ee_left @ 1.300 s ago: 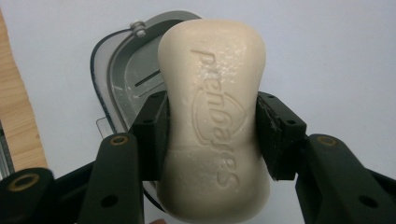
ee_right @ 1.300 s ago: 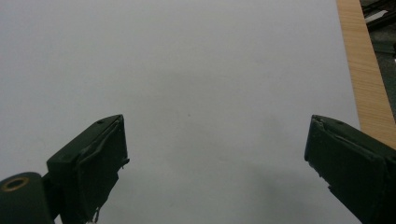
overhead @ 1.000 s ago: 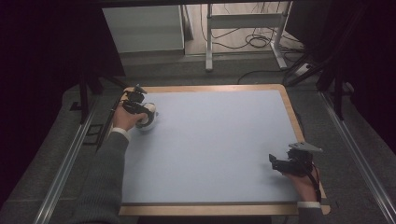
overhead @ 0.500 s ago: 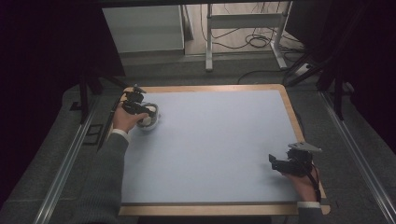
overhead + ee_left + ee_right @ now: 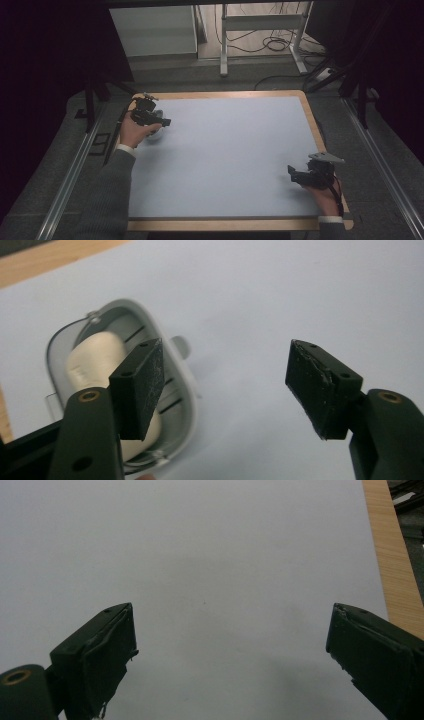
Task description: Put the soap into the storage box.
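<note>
A pale grey oval dish [image 5: 176,374] lies on the light blue mat with a cream-coloured bar [image 5: 92,359] inside it. My left gripper [image 5: 225,382] hovers just above and to the side of it; its jaws have just been opening and stand open with nothing between them. One jaw hides part of the bar. In the high view the dish [image 5: 156,135] sits near the mat's far left corner under the left gripper [image 5: 161,121]. My right gripper [image 5: 292,175] rests at the near right, open over bare mat, as its own view shows [image 5: 230,655].
The blue mat [image 5: 230,155] covers a table with a wooden rim [image 5: 310,117]. Metal rails run along both sides of the table. Behind it stand a white cabinet [image 5: 152,30] and a frame with cables on the floor [image 5: 265,45].
The left gripper has lifted off the dish and drawn slightly away from it, and its jaws have spread apart. The dish stays on the mat. The right hand has kept still.
</note>
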Tool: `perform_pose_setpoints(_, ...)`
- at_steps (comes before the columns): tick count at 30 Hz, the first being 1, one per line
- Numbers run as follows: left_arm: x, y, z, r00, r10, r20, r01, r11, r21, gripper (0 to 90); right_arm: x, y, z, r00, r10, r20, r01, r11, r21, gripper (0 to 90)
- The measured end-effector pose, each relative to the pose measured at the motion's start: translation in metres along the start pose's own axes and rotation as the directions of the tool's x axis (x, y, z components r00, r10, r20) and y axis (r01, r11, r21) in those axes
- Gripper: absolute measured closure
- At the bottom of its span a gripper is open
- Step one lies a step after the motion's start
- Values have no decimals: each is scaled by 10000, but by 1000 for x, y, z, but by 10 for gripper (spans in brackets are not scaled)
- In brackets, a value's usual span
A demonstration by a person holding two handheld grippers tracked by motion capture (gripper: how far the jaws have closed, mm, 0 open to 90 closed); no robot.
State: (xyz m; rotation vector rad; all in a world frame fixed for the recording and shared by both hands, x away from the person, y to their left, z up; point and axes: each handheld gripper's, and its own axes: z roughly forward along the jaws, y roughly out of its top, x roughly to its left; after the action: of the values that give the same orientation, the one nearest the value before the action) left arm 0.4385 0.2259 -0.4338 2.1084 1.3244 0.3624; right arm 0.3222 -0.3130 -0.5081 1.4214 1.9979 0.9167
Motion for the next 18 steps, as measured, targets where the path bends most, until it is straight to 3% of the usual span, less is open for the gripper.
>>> perform_pose_setpoints(6,-18,-15,-8,9970,536,553,-527,9985,-172,294,2,0,0,10000,-48,-17,48,10000,-21,57)
perform_pose_setpoints(7,-23,-22,-7,9948,780,663,-777,9970,-72,291,2,1,0,10000,-75,-24,75,10000,-36,57)
perform_pose_setpoints(11,-29,-33,-2,9911,1071,793,-1085,9940,125,290,2,1,0,10000,-87,-30,87,10000,-35,57)
perform_pose_setpoints(18,-47,-60,7,9863,1261,1068,-1287,9915,176,268,4,1,1,9998,-158,-73,158,9999,-51,57)
